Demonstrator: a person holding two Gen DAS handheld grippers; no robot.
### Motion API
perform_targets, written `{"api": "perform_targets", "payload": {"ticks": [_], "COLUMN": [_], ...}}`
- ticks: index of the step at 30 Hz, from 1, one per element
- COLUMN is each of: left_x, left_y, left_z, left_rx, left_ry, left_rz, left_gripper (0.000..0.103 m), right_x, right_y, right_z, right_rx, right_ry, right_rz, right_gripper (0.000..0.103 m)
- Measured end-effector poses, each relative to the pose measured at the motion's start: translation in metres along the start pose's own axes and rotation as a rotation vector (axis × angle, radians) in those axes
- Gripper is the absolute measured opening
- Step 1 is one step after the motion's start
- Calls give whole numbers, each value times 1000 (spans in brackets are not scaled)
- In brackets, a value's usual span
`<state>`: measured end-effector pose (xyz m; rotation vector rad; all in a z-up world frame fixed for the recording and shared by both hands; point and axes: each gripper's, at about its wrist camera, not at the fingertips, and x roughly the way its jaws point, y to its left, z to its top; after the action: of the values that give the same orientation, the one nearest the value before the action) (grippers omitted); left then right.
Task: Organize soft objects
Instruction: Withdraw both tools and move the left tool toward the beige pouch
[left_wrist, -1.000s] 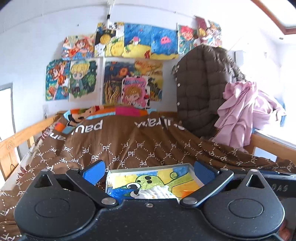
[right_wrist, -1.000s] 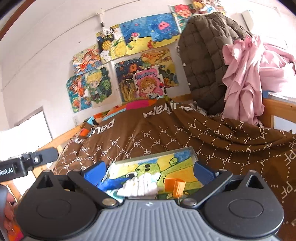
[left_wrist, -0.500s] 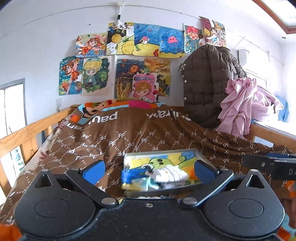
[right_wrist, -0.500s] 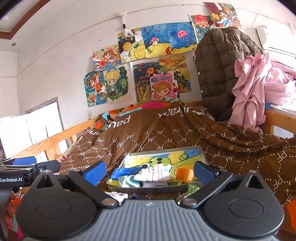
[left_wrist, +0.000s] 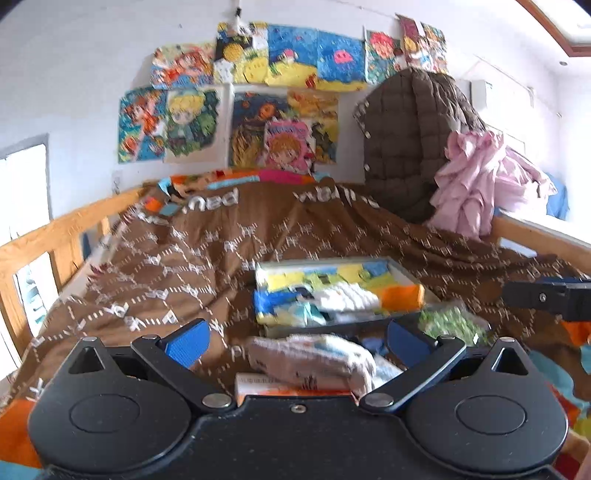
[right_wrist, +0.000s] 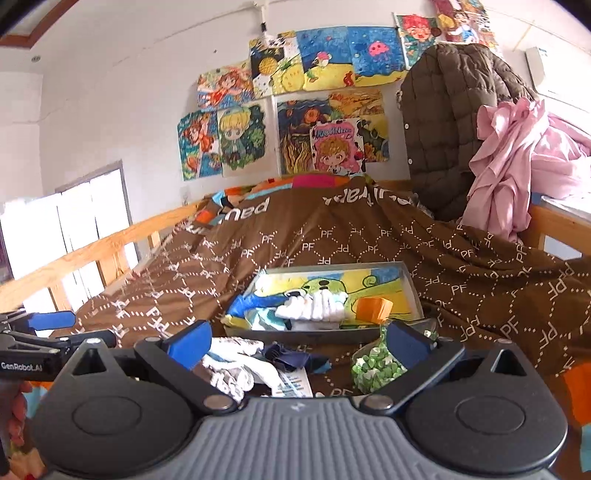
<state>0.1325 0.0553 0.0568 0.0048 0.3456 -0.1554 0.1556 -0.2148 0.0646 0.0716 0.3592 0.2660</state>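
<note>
Both grippers hung spread apart and empty over the bed (right_wrist: 480, 280), so the step in hand looked like choosing the next soft piece to carry into the shallow tray (right_wrist: 412, 291).

The left gripper (left_wrist: 295, 339) hovered over a pale rolled sock (left_wrist: 310, 360) lying on the brown quilt just short of the tray; the right gripper (right_wrist: 299, 339) stood above a crumpled white sock (right_wrist: 236, 365) and a scrap of dark blue cloth (right_wrist: 295, 360), with a green-and-white patterned piece (right_wrist: 373, 365) by its right finger.

The next move probably called for lowering one gripper around a sock — closing on its bulk, not a loose edge — and lifting it over the tray's near wall.

Counted (blur made this uncertain): one tray, already holding a white folded piece (right_wrist: 314, 308), a blue piece (right_wrist: 255, 302) and an orange one (right_wrist: 373, 308); outside it, two pale socks, one dark cloth and one green piece.
</note>
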Motion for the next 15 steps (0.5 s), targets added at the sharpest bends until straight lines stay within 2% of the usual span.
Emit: {"api": "perform_targets", "payload": {"ticks": [7,15], "left_x": [14,34], "left_y": [1,-1], "left_z": [-18,-29], "left_rx": [-3,13], "left_ry": [84,173], "left_rz": [-62,-61], "left_gripper": [102,102], "right_x": [19,47], "right_y": [7,13], "right_z": [-6,-18], "right_rx": [-35,-58], "right_ry": [98,250], "right_rz": [-48,-44], "right_gripper": [103,103]}}
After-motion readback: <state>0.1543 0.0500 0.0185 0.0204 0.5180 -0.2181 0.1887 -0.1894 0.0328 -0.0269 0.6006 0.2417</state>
